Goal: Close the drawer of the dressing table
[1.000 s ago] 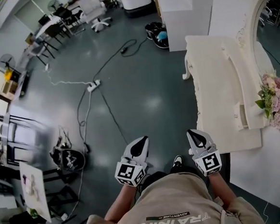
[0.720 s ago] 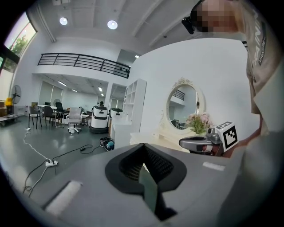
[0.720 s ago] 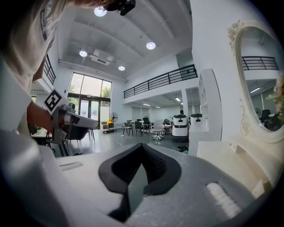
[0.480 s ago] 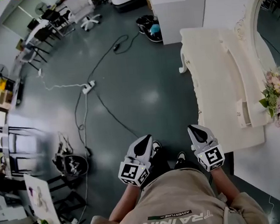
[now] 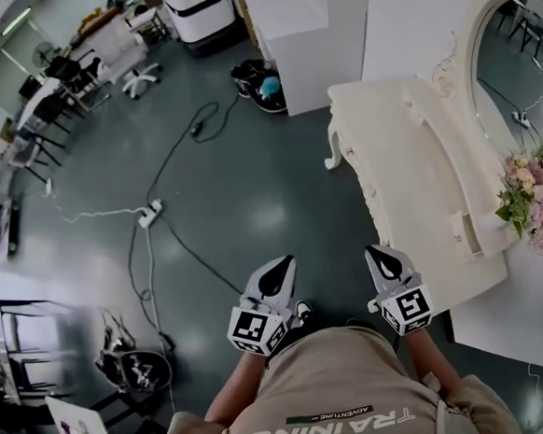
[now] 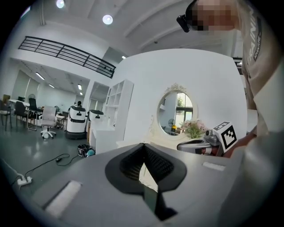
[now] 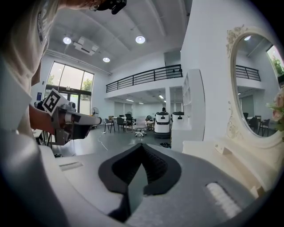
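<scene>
Dressing table (image 5: 418, 181): stood against the wall, long axis running away from the person, front facing open floor; drawer unclear. Mirror (image 5: 512, 61), flowers (image 5: 527, 191) behind it; cabinet (image 5: 308, 31) beyond its far end. Left gripper (image 5: 277, 269), right gripper (image 5: 382, 257): hung short of its near end, jaws pressed together, empty
</scene>
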Available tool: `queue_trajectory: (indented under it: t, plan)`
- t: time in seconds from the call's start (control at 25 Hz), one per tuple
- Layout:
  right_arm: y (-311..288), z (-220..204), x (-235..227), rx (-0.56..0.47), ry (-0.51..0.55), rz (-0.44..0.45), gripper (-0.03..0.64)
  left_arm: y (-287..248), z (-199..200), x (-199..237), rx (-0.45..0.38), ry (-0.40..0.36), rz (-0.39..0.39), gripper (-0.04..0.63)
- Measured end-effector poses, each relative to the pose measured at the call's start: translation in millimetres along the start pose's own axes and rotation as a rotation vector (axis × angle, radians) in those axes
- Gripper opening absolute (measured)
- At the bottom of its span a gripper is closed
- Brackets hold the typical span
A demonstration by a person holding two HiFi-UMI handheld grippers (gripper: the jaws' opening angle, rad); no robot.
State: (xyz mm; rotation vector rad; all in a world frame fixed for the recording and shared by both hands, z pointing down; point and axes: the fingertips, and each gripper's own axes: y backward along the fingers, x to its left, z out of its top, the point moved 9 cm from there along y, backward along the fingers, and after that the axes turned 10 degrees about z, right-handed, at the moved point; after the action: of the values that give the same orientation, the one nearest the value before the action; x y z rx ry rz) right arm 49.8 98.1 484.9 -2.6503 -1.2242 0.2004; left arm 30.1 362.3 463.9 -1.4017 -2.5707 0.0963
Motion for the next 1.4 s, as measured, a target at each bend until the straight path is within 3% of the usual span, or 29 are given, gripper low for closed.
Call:
queue_trajectory:
  t: [0.4, 0.76, 1.2, 1.4]
  plan:
    - [-46.8, 21.1, 15.4, -0.027, -0.032, -0.145, 0.002, -38.3, -2.2, 63.4, 0.026, -0.006, -0.141, 0.015]
    - [-38.4, 13.0, -7.3, -0.011, -0.055, -0.274, 0.002, -80.2, -11.6, 74.7, 0.062, 0.062, -0.176, 0.015]
    - [-49.0, 0.2, -105.9, -0.045, -0.134, -0.34, 0.002, -189.9, 27.1, 50.7, 0.096, -0.034, -0.243, 0.015]
    - [-43.2, 6.9, -150.4, -0.075, -0.142, -0.368, 0.002, -242.8, 42.7, 19.7, 0.092, -0.069, -0.31, 0.015]
